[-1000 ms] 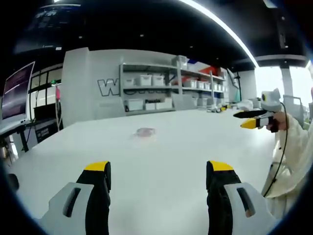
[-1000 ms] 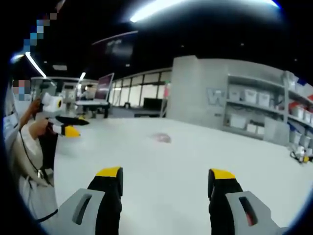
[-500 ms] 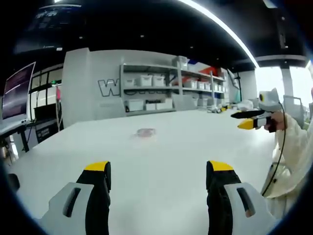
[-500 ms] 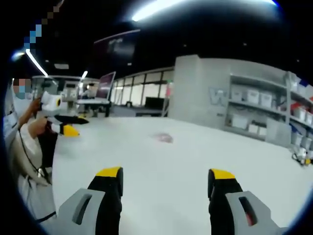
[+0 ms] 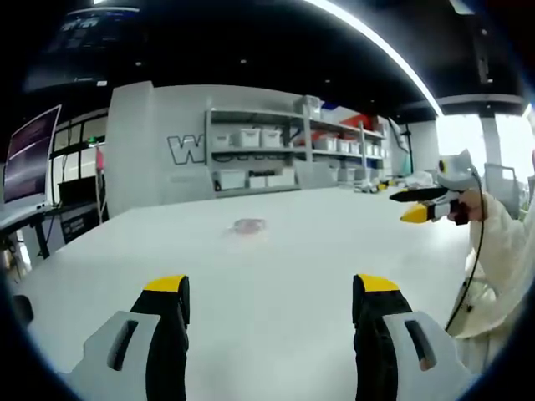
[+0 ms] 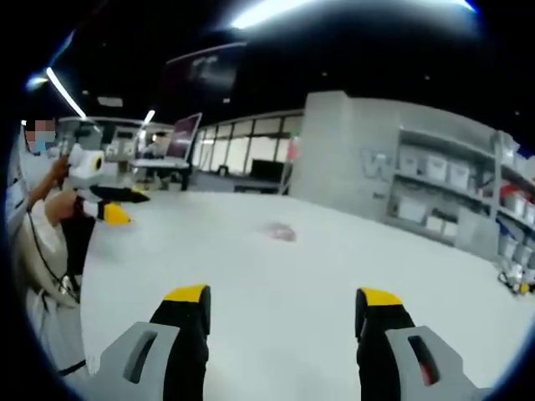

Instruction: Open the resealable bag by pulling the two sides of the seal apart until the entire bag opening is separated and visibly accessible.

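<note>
My left hand-held gripper (image 5: 270,296) hangs above the near part of the white table (image 5: 284,251), its two black jaws with yellow tips standing wide apart and holding nothing. My right hand-held gripper (image 6: 282,307) is the same: jaws spread, nothing between them, the bare table (image 6: 276,284) under it.

The bag (image 5: 249,225) lies flat on the table well ahead of both hand-held grippers, out toward the middle of the surface. In the left gripper view it is a small, pale, pinkish patch, apart from everything else. In the right gripper view the bag (image 6: 279,232) sits a little left of centre, again alone on the table. It is too small and blurred for me to tell whether its seal is closed or open.

In the left gripper view my right hand-held gripper (image 5: 415,206) comes in at the right edge, held up above the table by my hand (image 5: 465,206) in a light sleeve (image 5: 501,242), with a dark cable (image 5: 472,267) hanging from it. In the right gripper view my left hand-held gripper (image 6: 117,206) appears at the left edge, also raised over the table edge.

Behind the table stands a grey wall with shelves (image 5: 284,154) holding white bins. A monitor (image 5: 32,159) stands off to the left.
</note>
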Demonstrator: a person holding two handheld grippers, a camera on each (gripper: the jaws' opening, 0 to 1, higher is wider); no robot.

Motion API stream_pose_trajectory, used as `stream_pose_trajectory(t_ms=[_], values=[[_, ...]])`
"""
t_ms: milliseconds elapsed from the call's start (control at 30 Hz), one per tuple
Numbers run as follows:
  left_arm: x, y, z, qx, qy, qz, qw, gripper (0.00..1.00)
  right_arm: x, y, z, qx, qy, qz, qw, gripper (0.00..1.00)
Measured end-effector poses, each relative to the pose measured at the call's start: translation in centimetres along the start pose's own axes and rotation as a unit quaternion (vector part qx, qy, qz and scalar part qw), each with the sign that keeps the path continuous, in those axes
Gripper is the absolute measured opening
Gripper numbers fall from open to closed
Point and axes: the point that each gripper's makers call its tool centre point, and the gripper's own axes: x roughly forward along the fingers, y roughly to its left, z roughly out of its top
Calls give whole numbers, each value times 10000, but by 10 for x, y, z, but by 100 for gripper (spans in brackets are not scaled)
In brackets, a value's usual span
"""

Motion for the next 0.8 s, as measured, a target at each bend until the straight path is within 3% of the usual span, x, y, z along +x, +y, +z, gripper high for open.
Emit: stream_pose_trajectory(t_ms=[433,800], values=[[-1,-1,-2,-5,30,9,10000,79,14,-2,0,-60,23,42,10000,70],[-2,0,-3,-21,40,20,10000,79,19,0,0,-359,103,15,9993,70]])
